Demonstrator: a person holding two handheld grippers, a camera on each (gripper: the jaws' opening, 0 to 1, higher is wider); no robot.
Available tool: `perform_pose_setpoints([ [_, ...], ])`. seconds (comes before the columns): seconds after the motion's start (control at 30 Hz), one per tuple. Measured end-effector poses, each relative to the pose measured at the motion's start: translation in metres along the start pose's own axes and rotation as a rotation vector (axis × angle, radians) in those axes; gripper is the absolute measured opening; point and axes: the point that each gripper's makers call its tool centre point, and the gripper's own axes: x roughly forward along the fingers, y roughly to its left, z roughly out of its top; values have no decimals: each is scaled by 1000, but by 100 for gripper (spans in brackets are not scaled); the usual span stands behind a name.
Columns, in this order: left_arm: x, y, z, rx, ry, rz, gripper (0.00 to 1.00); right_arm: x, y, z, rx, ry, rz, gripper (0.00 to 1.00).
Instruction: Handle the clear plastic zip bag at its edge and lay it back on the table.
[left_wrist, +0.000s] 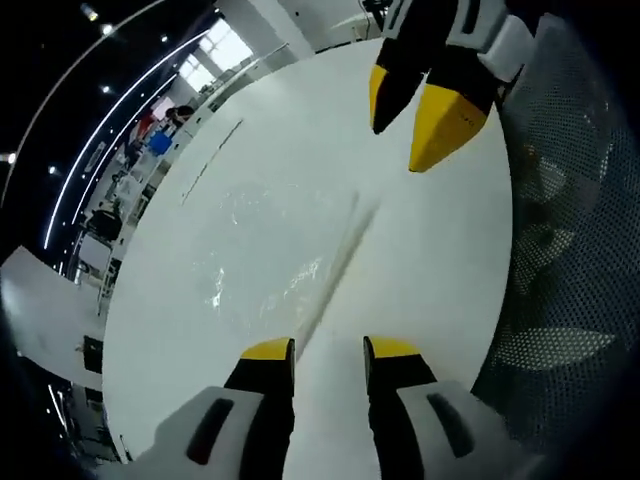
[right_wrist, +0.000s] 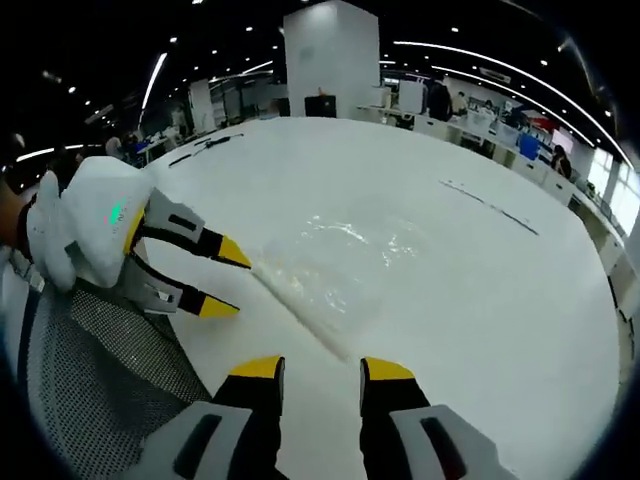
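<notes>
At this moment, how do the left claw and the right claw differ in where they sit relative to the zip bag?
The left claw sits at one end of the zip bag's sealed edge, tips nearly at its corner; the right claw sits at the other end of that edge, a little short of it. In the right gripper view the left claw lies partly over a mesh chair back; the right claw is over the white table. Both are open and empty.

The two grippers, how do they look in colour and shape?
Both look alike. The left gripper and the right gripper each have a white body, black slots, and black fingers that end in yellow tips. Seen from the right gripper view, the left gripper's white body carries a small green light.
</notes>
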Motion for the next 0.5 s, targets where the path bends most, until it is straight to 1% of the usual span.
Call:
perform_pose_setpoints([
  [0.03, -3, 2, -4, -48, 2, -1, 28, 0, -2, -2, 17, -6, -4, 29],
  [0.1, -4, 4, -8, -87, 3, -2, 29, -3, -3, -5, 38, -13, -9, 30],
  [0.13, -8, 7, -12, -160, -2, -3, 29, -4, -4, -6, 47, -14, -9, 30],
  [0.2, -13, 10, -16, -216, -7, -4, 29, -7, -4, -12, 75, -19, -16, 31],
  [0.23, -14, 12, -18, -225, -8, -1, 29, -8, -4, -13, 87, -20, -16, 31],
  [0.27, -16, 13, -20, -263, -12, -5, 29, -9, -4, -14, 107, -25, -14, 32],
  [0.3, -17, 14, -21, -284, -16, -7, 30, -8, -6, -14, 116, -30, -15, 33],
  [0.4, -20, 15, -30, -347, -22, -18, 31, -11, -6, -18, 129, -38, -13, 35],
  [0.43, -21, 15, -31, -355, -23, -20, 32, -12, -7, -20, 131, -40, -14, 36],
  [0.5, -23, 15, -36, -397, -30, -24, 32, -14, -6, -25, 141, -44, -15, 37],
])
